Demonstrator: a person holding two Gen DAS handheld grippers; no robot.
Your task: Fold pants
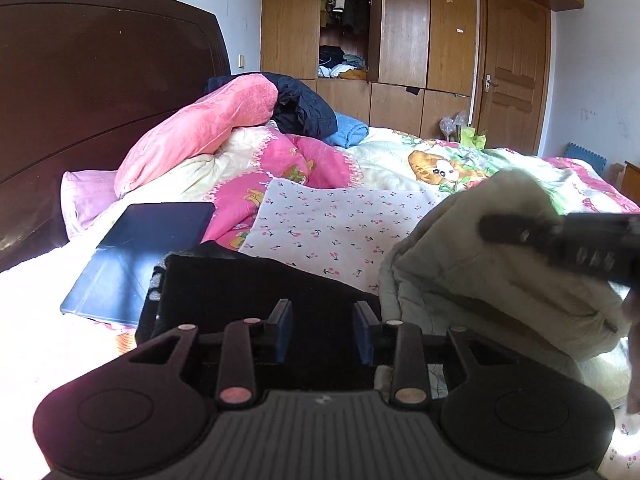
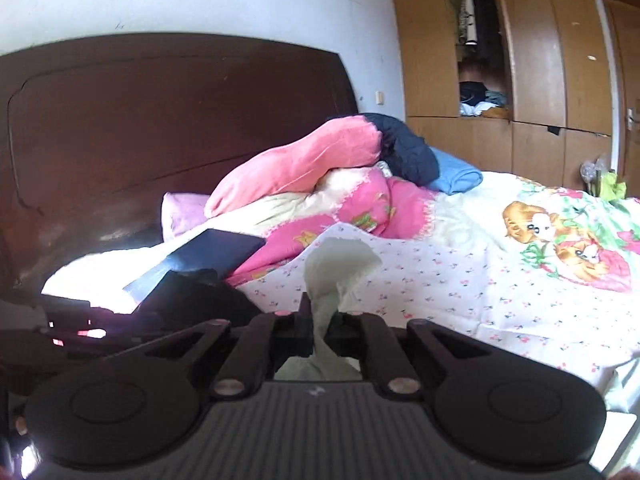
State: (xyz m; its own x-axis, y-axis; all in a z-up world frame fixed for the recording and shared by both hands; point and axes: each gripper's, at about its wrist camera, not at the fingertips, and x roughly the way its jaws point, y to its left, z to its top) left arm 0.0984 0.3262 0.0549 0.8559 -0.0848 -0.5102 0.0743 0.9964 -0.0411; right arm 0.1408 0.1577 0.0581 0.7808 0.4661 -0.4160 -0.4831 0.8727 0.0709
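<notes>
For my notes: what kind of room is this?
Most likely a home bedroom: a bed with a dark wooden headboard, a cartoon-print quilt, and a wooden wardrobe with clothes inside.

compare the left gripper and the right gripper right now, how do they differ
The left gripper has its jaws apart with nothing between its blue pads, and a black folded garment lies beyond it. The right gripper is clamped shut on a bunch of pale cream pants. The left points at dark cloth, the right at the cherry-print sheet. Both are black and angled down over the bed.
</notes>
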